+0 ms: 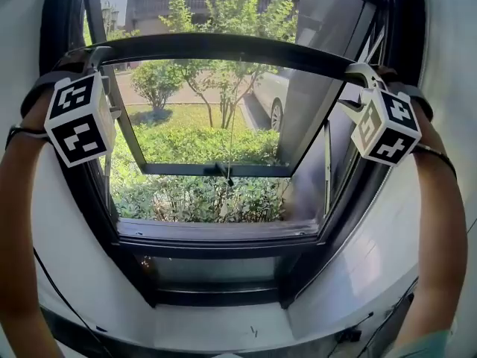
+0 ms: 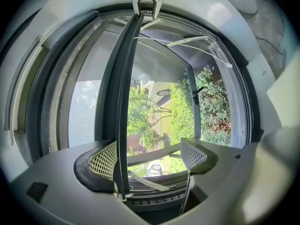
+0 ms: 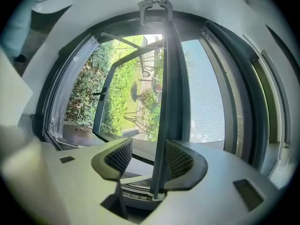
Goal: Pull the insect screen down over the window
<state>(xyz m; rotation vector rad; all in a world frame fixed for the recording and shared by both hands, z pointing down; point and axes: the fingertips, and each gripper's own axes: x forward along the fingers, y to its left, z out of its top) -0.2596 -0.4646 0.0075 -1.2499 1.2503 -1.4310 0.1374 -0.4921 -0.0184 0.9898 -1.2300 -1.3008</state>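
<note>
The dark horizontal pull bar of the insect screen [image 1: 223,47] spans the upper part of the black metal window frame [image 1: 216,237]. Its left end lies between the spread jaws of the left gripper [image 2: 150,156], against one pad. Its right end lies likewise in the right gripper [image 3: 147,156]. Behind the bar, the glass casement sash [image 1: 216,169] swings outward, with green shrubs [image 1: 194,144] beyond. The white sill [image 1: 223,327] lies below the frame.

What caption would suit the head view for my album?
Left gripper and right gripper, jaws open, straddle the dark screen bar, partway down an open window facing a garden.
</note>
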